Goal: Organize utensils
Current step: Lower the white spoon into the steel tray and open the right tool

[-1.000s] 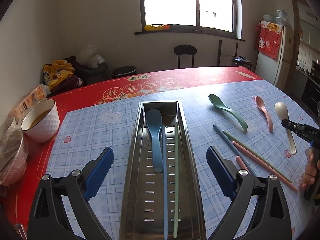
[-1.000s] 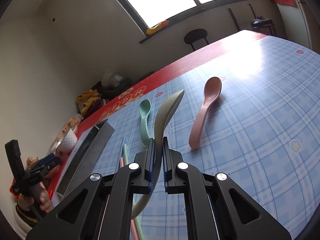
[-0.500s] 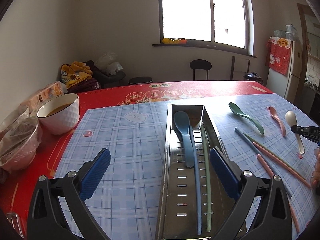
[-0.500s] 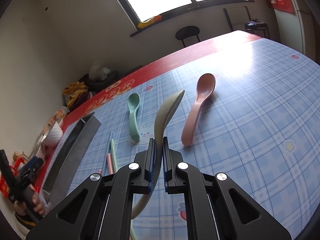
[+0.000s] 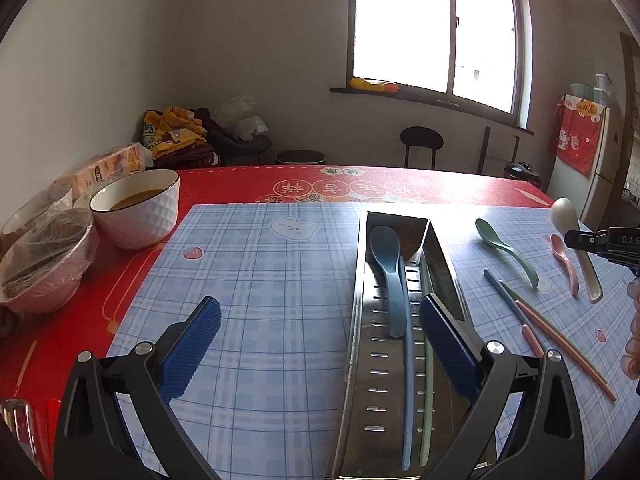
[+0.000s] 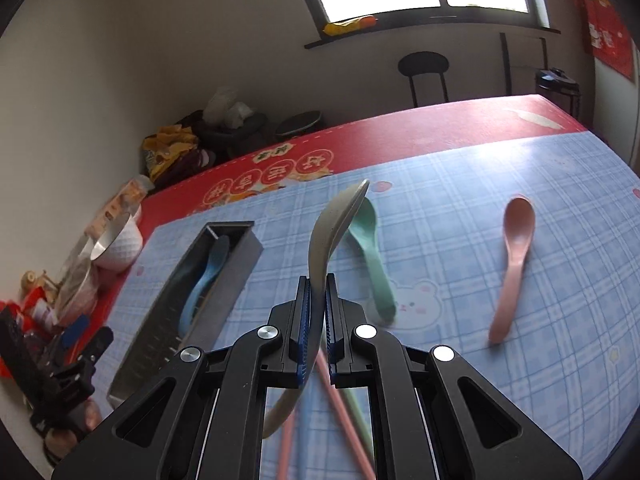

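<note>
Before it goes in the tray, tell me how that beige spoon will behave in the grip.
Probably stiff: the beige spoon keeps its curve while the right gripper pinches mid-handle. Likely light, since a narrow pinch holds it aloft. Its smooth curved handle might pivot or slip between the pads.

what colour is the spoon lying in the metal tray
Blue; the spoon in the tray shows best in the left wrist view.
</note>
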Available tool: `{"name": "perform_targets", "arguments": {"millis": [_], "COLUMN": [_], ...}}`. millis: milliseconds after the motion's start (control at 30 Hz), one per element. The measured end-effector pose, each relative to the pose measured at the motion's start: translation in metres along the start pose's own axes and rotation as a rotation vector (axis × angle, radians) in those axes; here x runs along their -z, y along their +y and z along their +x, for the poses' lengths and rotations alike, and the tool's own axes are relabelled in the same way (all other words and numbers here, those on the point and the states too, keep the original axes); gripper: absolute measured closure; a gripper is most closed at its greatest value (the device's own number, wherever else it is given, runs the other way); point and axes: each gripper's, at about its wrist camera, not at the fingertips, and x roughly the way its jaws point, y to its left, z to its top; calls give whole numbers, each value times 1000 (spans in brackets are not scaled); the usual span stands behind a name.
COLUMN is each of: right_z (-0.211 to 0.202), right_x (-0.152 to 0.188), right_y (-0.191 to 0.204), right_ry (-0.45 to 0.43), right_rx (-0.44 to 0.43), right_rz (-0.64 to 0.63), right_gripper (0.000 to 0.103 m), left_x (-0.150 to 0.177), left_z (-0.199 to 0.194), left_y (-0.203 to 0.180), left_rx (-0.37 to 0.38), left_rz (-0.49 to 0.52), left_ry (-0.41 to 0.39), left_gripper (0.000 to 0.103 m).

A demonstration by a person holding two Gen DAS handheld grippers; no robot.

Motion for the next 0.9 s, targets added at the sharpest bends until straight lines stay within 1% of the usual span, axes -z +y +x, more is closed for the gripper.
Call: {"name": "perform_targets", "arguments": {"millis": [67,167,300,500,567,733,900], "right_z": [15,43,78,125,133,145,158], "right_x": [-6,-11,-16,-14,-11,-11,-14], "right_y": [33,76,115,134,137,135,138], "right_ry": [44,115,175,296,310,328,349], "right_rx": [-36,-63,-44,5,32,61,95], "right_rz": [-62,-125,-189,-197,-213,-191,-202], "right_gripper": [96,96,96,96,96,96,96], "left_x": [-2,-3,-3,-1,-1,0,-1], "left_z": [-1,1,3,9,10,11,11], "left_y": [8,20,28,33,32,30,31], "left_rx": [-4,-4,-23,-21,-18,-15,-16], "left_rz": [-40,-95,-125,-146,-141,-135,-142], "left_ry": [-4,3,5,29,31,35,33], "left_gripper": [6,6,6,6,6,6,6]}}
